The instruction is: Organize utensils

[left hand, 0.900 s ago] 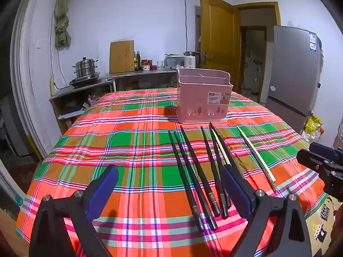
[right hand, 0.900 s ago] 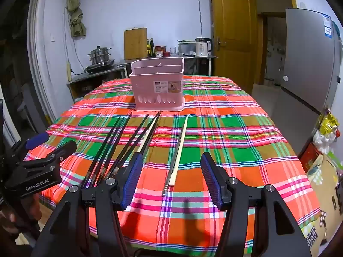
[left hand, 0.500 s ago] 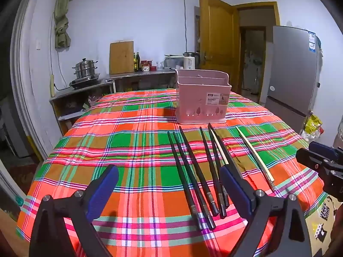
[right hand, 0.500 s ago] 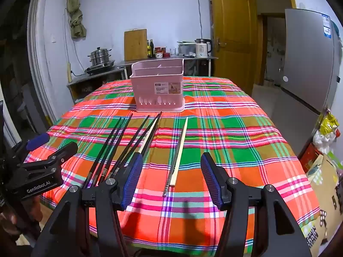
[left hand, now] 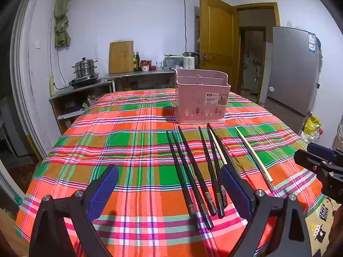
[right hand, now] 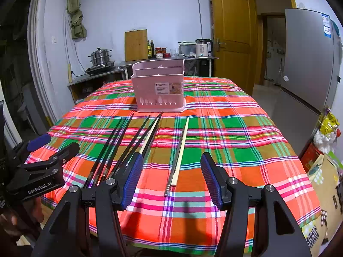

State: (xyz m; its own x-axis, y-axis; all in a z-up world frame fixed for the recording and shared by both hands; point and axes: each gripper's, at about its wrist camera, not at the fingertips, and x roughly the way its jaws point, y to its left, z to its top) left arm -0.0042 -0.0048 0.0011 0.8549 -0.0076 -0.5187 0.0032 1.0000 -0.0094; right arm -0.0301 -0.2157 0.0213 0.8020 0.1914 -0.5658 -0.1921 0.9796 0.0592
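The left gripper (left hand: 169,189) is being held low over the near edge of the counter (left hand: 128,132), its blue-padded fingers (left hand: 103,190) spread wide with nothing between them. The right gripper (right hand: 171,178) is likewise being held spread and empty above the near edge; in the left wrist view it is being seen at the far right (left hand: 321,167), and the left gripper is being seen at the far left of the right wrist view (right hand: 42,165).

The counter is being covered by a plaid cloth (right hand: 225,128) in orange, green and pink. A pink utensil basket (left hand: 201,98) is being left standing upright on the far middle of the cloth, with a label on its front face; inner dividers are being shown at its rim, but its contents cannot be told.

Chopsticks are being left lying flat on the cloth between the basket and the grippers, tips pointing toward the basket. A group of black chopsticks (left hand: 193,167) is being seen fanned out side by side, some touching, with one pale chopstick (left hand: 218,150) lying among them. A further pair (right hand: 179,150), one pale stick and one darker metallic one lying touching, is being seen set apart to the right, directly ahead of the right gripper's opening. The black group is lying just ahead of the left gripper's right finger.

In the background a refrigerator (right hand: 308,57), a wooden door (right hand: 231,32) and a kettle (right hand: 202,48) are being shown.
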